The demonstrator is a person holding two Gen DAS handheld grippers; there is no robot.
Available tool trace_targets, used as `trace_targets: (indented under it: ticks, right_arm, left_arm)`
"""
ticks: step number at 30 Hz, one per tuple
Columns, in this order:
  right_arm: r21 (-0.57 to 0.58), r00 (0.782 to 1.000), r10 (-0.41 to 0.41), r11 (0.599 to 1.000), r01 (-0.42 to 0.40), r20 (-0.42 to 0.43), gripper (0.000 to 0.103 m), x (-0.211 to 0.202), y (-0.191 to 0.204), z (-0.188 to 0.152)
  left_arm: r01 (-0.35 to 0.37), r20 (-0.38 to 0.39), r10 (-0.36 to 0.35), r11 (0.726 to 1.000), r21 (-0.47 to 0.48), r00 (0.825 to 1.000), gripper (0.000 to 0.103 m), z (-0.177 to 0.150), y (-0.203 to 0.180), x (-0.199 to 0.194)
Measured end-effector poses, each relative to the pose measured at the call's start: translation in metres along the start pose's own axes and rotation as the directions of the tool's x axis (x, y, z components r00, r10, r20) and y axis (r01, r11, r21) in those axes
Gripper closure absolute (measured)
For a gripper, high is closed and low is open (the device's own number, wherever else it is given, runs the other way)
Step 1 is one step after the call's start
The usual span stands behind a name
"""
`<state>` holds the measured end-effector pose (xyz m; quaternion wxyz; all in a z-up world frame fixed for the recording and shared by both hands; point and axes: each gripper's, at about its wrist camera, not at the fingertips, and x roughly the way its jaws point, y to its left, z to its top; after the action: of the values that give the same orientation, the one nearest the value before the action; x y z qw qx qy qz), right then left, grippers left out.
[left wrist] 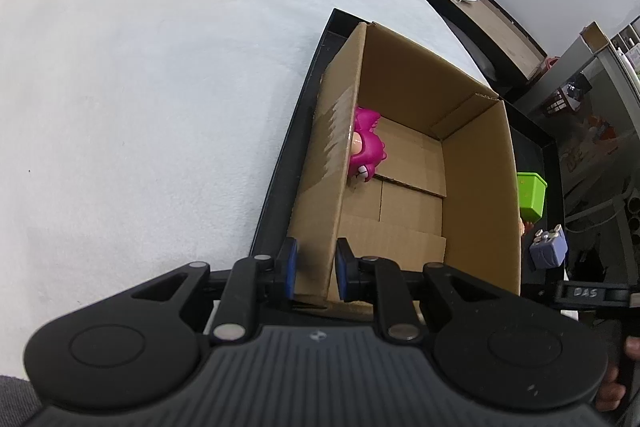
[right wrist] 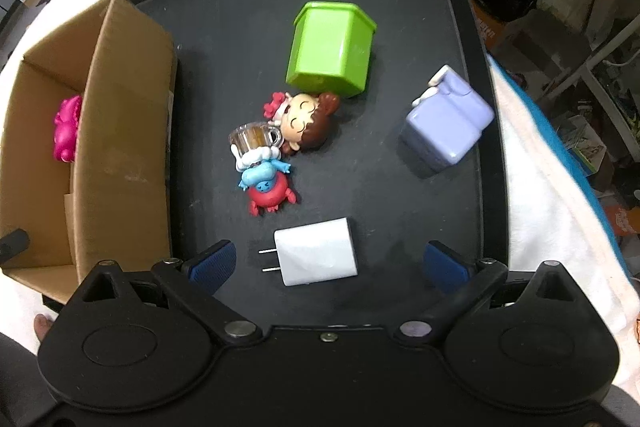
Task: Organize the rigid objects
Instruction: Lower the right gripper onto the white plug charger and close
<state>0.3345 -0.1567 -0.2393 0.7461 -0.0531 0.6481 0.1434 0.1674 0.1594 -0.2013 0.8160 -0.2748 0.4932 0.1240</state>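
Observation:
My left gripper (left wrist: pixel 316 269) is shut on the near left wall of an open cardboard box (left wrist: pixel 476 163), one pad on each side of it. A pink toy (left wrist: pixel 366 147) lies inside against that wall. The box stands in a black tray (right wrist: pixel 240 27). My right gripper (right wrist: pixel 330 263) hangs open and wide just over a white charger plug (right wrist: pixel 316 251), whose body lies between the fingers without touching either pad. Farther along the tray lie a doll figurine (right wrist: pixel 304 125), a red and blue crab toy (right wrist: pixel 268 187), a green container (right wrist: pixel 330 49) on its side and a lilac block figure (right wrist: pixel 448 123).
The tray rests on a white cloth (left wrist: pixel 140 87) that covers a wide surface to the left. The box (right wrist: pixel 124 131) fills the tray's left part, with the pink toy (right wrist: pixel 66 129) seen in it. Shelves and clutter stand beyond the tray's right rim.

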Motion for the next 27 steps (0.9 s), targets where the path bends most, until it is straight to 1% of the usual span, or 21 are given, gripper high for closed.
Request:
trace_targets:
  ticks: [6,10,13,14,16,17,18,20,22,27]
  right_arm:
    - [-0.027,0.999,-0.038,0.999,0.038,-0.017,0.001,0.012,0.013,-0.002]
    - [-0.064,0.997,-0.075,0.995,0.075,-0.006,0.002,0.016,0.022,-0.005]
    - [-0.078,0.996,-0.088,0.993,0.088,0.000,0.002,0.022,0.028,-0.007]
    - [-0.083,0.996,-0.093,0.992,0.093,0.001,0.003,0.023,0.029,-0.008]
    - [-0.102,0.995,-0.102,0.990,0.100,-0.012,0.016,0.027,0.031,-0.011]
    - [-0.112,0.994,-0.105,0.989,0.101,-0.030,0.032,0.029,0.032,-0.011]
    - [-0.114,0.995,-0.094,0.990,0.088,-0.046,0.041,0.030,0.032,-0.012]
    - [-0.115,0.995,-0.085,0.990,0.079,-0.054,0.042,0.028,0.033,-0.012]
    - [-0.135,0.994,-0.098,0.987,0.092,-0.039,0.042,0.023,0.035,-0.012]
    - [-0.125,0.996,-0.083,0.989,0.080,-0.019,0.042,0.007,0.035,-0.008]
  left_arm:
    - [0.004,-0.003,-0.004,1.000,-0.008,1.000,0.084,0.001,0.002,0.001]
    - [0.021,0.005,-0.021,0.999,-0.025,1.000,0.084,0.001,0.006,-0.002]
    - [0.027,0.007,-0.027,0.999,-0.023,1.000,0.084,0.000,0.006,-0.002]
    - [0.027,0.007,-0.027,0.999,-0.021,1.000,0.084,0.000,0.006,-0.002]
    - [0.027,0.005,-0.027,0.999,-0.018,1.000,0.084,0.000,0.006,-0.002]
    - [0.027,0.005,-0.027,1.000,-0.016,1.000,0.084,0.001,0.006,-0.002]
    - [0.029,0.004,-0.028,0.999,-0.016,1.000,0.084,0.001,0.006,-0.001]
    - [0.029,0.005,-0.028,0.999,-0.017,1.000,0.084,0.001,0.007,-0.001]
    - [0.030,0.004,-0.029,0.999,-0.021,1.000,0.084,0.001,0.007,-0.001]
    - [0.029,0.006,-0.029,0.999,-0.018,1.000,0.084,0.001,0.006,-0.001]
